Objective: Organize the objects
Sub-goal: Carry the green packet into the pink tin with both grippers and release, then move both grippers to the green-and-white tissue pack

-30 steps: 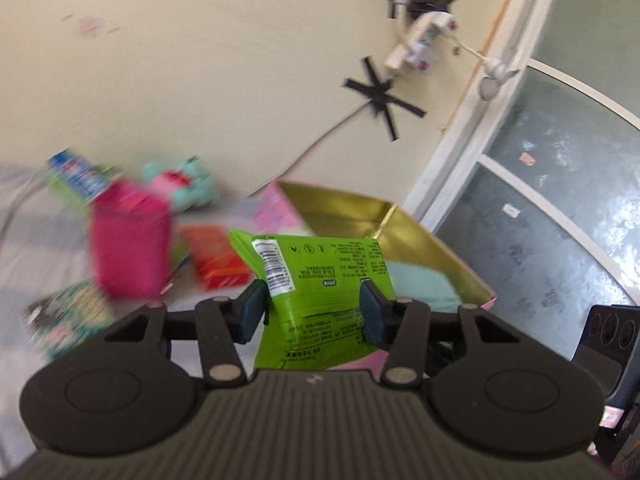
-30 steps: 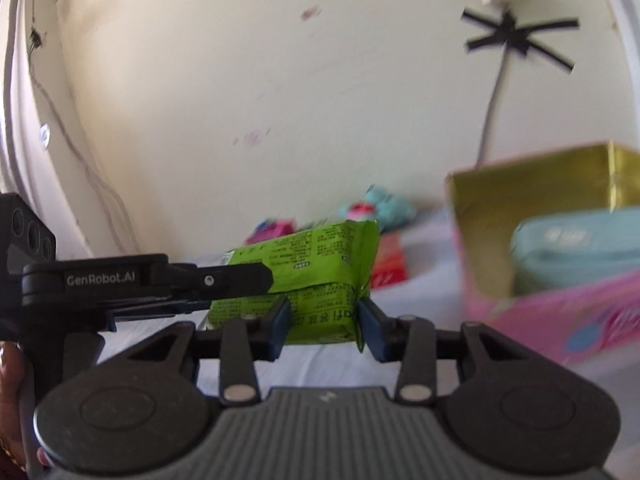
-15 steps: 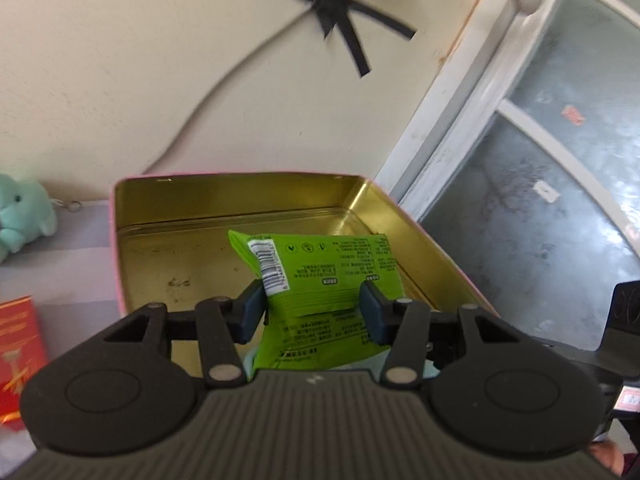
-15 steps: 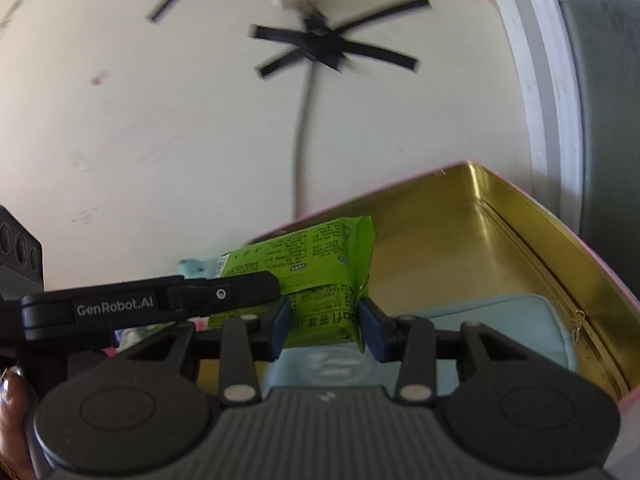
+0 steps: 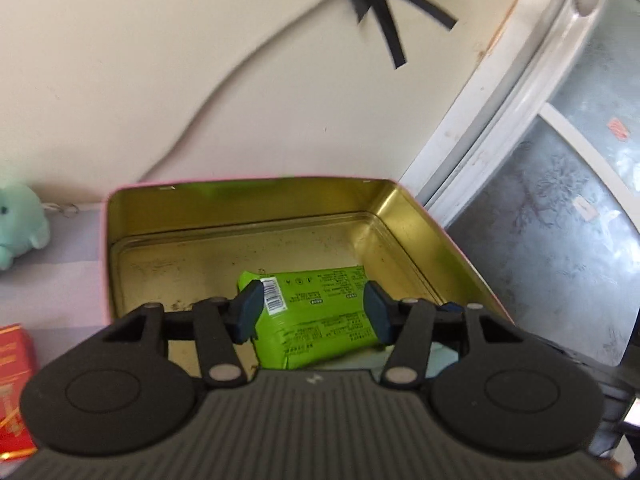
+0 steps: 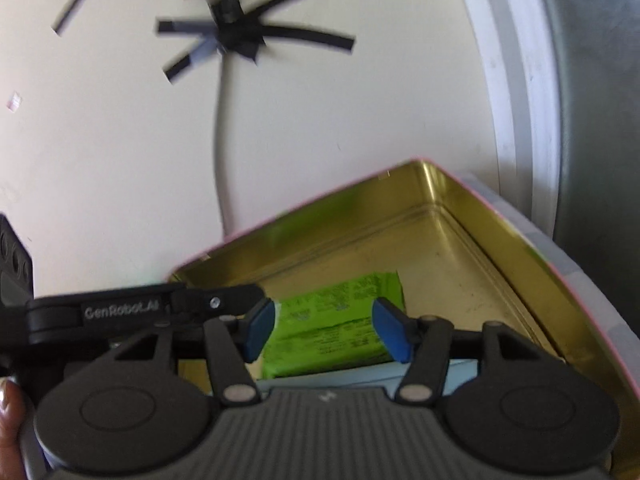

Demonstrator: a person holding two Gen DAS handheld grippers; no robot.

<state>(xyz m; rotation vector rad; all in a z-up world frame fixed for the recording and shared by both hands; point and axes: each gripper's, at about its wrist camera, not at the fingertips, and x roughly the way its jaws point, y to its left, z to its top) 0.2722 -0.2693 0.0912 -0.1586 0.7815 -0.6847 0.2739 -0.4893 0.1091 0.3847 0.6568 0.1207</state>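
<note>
A green snack packet [image 5: 316, 312] lies inside an open tin with a gold inside and a pink rim [image 5: 240, 216], partly resting on a pale blue pouch [image 6: 360, 376]. My left gripper [image 5: 312, 312] hovers above the packet with its jaws spread clear of it. My right gripper [image 6: 326, 330] is also open above the packet [image 6: 336, 324], over the tin [image 6: 500, 248]. The left gripper's body shows at the left of the right wrist view.
A mint plush toy [image 5: 18, 224] sits left of the tin by the wall. A red box [image 5: 14, 384] lies at the lower left. A cream wall with a taped cable stands behind; a frosted glass door [image 5: 560, 208] is to the right.
Both grippers carried the green packet over the tin, then opened. The packet has dropped out of the jaws and now lies in the tin.
</note>
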